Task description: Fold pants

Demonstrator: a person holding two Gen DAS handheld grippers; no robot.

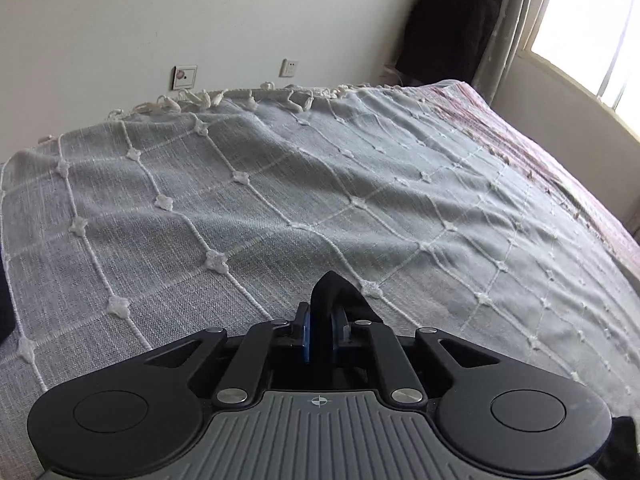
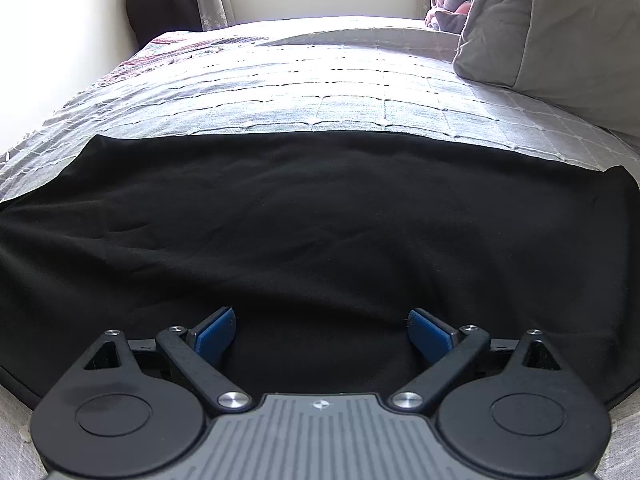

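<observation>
Left gripper (image 1: 322, 330) has its blue pads (image 1: 306, 334) nearly together, clamped on a peak of the black soft-fabric pants (image 1: 334, 290); the pinched cloth stands up between and just beyond the fingertips, with a dark flap falling to the right of them. Beyond it, the grey woven bedspread with white stitched grid and small knots (image 1: 280, 200) runs to a fringed far edge against a white wall (image 1: 160, 12). Two wall plates (image 1: 185, 77) sit on that wall, window (image 1: 600, 28) at upper right. In the right wrist view the right gripper (image 2: 322, 334) has its jaws wide apart, blue pads (image 2: 214, 334) spread to either side, nothing pinched; it hovers low over the pants (image 2: 320, 232), which lie spread flat across the bedspread (image 2: 280, 92) from left edge to right edge of view, directly under and ahead of the fingertips. Whether the pads touch the cloth, can't tell. Far straight edge of the pants lies across the bed, well ahead of the jaws. Grey pillow (image 2: 552, 32) at upper right on the bed, apart from the pants.
</observation>
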